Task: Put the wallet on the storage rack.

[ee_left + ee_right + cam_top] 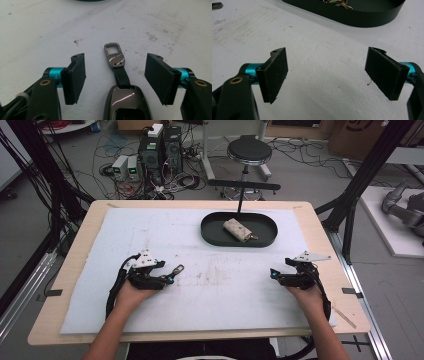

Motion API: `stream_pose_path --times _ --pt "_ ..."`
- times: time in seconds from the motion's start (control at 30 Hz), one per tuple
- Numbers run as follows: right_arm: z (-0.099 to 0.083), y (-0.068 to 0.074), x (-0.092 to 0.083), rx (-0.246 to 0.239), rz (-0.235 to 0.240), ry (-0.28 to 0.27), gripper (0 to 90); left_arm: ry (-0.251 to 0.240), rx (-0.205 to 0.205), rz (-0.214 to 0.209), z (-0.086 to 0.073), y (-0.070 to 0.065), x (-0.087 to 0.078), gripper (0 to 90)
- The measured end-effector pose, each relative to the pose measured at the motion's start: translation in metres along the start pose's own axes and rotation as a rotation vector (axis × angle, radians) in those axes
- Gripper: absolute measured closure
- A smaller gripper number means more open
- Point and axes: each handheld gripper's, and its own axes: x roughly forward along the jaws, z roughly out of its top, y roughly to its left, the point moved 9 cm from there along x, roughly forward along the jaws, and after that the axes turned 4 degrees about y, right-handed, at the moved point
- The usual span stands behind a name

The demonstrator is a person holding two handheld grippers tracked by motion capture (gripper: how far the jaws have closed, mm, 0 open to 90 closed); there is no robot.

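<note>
While the metal key fob (126, 100) lies flat on the white mat (150, 310), its strap and clasp ring pointing away, the left gripper (115, 75) sits around it with jaws wide apart, a pad on either side and neither touching it. This looks like the approach before a grasp: the next move likely calls for closing squarely on the fob's body without pushing it sideways. Farther off, a black oval tray (210, 232) holds a beige pouch (238, 230), a probable destination. The right gripper (278, 275) rests low over bare mat, well apart, its jaws also spread and empty.
</note>
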Motion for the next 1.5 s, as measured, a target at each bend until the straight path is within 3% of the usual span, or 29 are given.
stream_pose_path --times 0.2,0.37,0.5,0.6,0.67,0.8,1.07,1.27,1.37,1.5 --pt "0.0 0.0 0.001 -0.005 -0.002 0.003 19.0 0.038 0.006 0.027 -0.002 0.001 0.004 46.9" --pt "0.0 0.001 0.0 -0.004 -0.002 0.005 19.0 0.071 0.059 0.043 -0.003 -0.003 0.007 56.0" --pt "0.0 0.001 0.0 -0.005 -0.002 0.005 19.0 0.074 0.066 0.036 -0.004 -0.004 0.007 60.0" --pt "0.0 0.001 0.0 -0.004 -0.002 0.004 19.0 0.083 0.049 0.03 -0.004 -0.007 0.008 68.9" --pt "0.0 0.0 0.0 -0.006 -0.005 0.0 19.0 0.096 0.012 0.027 -0.004 -0.008 0.009 73.4" --pt "0.0 0.001 -0.001 -0.002 -0.003 -0.001 19.0 0.104 0.007 0.037 -0.005 -0.009 0.009 78.8" --pt "0.0 0.0 -0.002 0.002 -0.003 -0.001 19.0 0.115 0.092 0.036 -0.004 -0.012 0.009 82.6" --pt "0.0 -0.001 -0.003 0.005 -0.004 -0.005 19.0 0.082 0.111 0.012 0.002 -0.015 0.001 84.6" --pt "0.0 -0.002 -0.003 0.003 -0.005 -0.01 19.0 0.011 0.103 0.008 0.014 -0.016 -0.01 85.0" --pt "0.0 -0.002 -0.003 0.007 -0.005 -0.009 19.0 -0.037 0.109 0.007 0.024 -0.016 -0.018 85.4"
